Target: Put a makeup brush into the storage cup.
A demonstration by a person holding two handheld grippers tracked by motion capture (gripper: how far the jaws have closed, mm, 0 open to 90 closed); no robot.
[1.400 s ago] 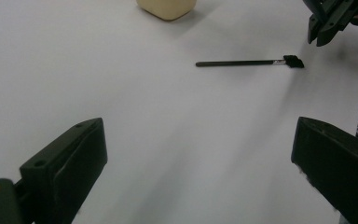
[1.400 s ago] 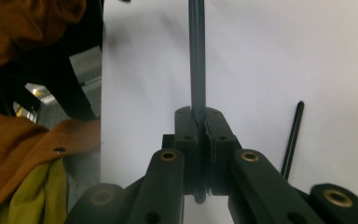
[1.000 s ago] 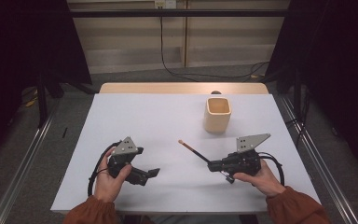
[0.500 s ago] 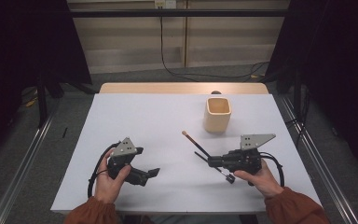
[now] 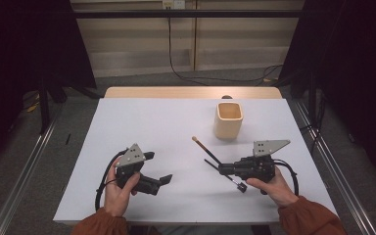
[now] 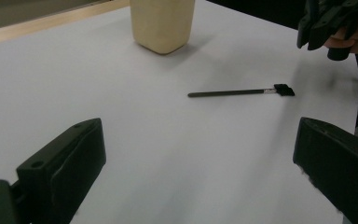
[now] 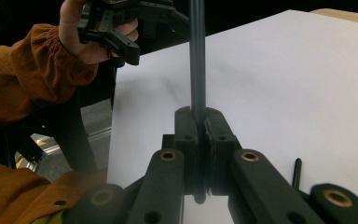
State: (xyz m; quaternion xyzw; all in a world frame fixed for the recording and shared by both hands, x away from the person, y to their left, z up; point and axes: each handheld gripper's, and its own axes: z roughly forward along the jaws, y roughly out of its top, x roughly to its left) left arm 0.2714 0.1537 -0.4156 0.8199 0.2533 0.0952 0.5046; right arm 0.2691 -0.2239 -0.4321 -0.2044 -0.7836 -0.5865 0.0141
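Held brush (image 5: 206, 149) tilted up since; left-gripper view adds 2nd brush (image 6: 240, 92).

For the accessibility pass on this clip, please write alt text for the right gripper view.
The right tool is shut on a thin dark brush handle that rises up the frame. Behind, over a white table, an orange-sleeved hand holds the left tool.

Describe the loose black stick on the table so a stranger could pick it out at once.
Start at the beige cup on the white table. Nearer the person, beside the right claw, lies a thin black stick with a blocky head. Its neighbour is clamped in that claw; this one lies free.
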